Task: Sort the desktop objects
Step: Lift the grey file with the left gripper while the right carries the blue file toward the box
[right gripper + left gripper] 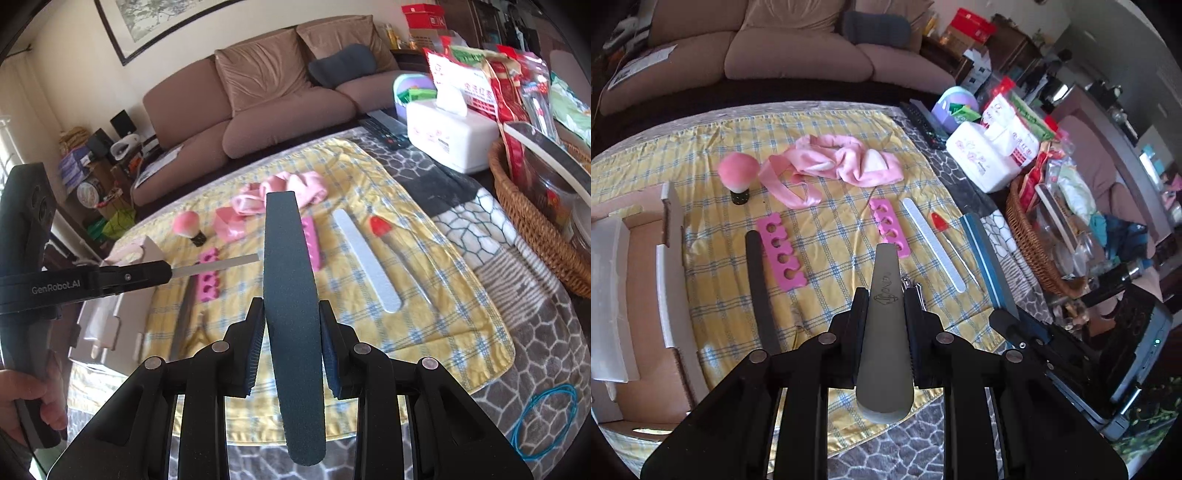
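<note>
Left wrist view: left claw (886, 295) pinches a grey file (885, 332), right claw (291, 321) a dark file (291, 314); box (646, 295) looks empty, 2 separators (781, 254) and more await on the table (831, 229).

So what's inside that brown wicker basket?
The brown wicker basket holds red and clear crinkly snack packets and a long flat board leaning across the top. Whatever lies underneath them is covered.
</note>
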Motion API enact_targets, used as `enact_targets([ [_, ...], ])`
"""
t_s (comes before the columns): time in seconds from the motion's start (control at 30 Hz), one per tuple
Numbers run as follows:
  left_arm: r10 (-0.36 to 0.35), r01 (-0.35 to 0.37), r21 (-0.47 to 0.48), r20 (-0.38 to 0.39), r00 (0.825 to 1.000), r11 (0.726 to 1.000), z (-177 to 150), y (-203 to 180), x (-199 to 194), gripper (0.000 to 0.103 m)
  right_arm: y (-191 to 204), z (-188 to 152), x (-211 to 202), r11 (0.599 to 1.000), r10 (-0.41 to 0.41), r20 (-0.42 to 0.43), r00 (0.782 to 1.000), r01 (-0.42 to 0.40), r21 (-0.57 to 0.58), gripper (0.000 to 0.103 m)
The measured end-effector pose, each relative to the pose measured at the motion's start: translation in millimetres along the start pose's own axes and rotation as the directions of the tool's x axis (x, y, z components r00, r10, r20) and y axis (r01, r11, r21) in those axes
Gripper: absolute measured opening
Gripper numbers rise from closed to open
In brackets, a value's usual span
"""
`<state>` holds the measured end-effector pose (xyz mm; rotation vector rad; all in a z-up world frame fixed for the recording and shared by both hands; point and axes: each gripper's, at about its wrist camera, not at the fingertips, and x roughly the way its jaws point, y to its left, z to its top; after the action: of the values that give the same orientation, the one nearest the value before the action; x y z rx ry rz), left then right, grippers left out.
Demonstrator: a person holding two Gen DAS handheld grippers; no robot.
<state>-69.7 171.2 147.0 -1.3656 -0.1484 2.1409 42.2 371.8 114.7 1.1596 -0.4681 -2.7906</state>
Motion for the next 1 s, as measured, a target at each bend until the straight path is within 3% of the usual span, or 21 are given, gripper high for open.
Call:
enact_targets([
  [0.2,0.012,-0.011,-0.025,0.079,0.997,1.000,-4.6,40.1,-68.5,0.017,47.4,-2.6,9.0,0.999,0.033,-0.040,0.999,-0.034,-0.040,0.029],
  [0.47,0.062,-0.042,-0.136,0.153,0.986,0.990,-20.8,130.4,-134.3,0.017,142.9,4.0,32.2,0.987,0.106,-0.091,0.990,-0.116,-0.114,0.029],
  [0.7,0.077,-0.039,-0.232,0.157,0.985,0.972,-35.6,197.6,-141.0,0.017,228.9,1.6,83.7,0.974,0.168,-0.165,0.972,-0.189,-0.123,0.029],
  [0.9,0.071,-0.022,-0.279,0.166,0.983,0.960,-42.0,242.1,-142.0,0.017,263.8,0.2,140.8,0.982,0.152,-0.246,0.957,-0.173,-0.069,0.029],
  [1.0,0.052,0.002,-0.300,0.171,0.984,0.954,-43.4,260.0,-139.4,0.017,274.2,0.0,162.8,0.990,0.101,-0.267,0.958,-0.122,-0.063,0.029],
])
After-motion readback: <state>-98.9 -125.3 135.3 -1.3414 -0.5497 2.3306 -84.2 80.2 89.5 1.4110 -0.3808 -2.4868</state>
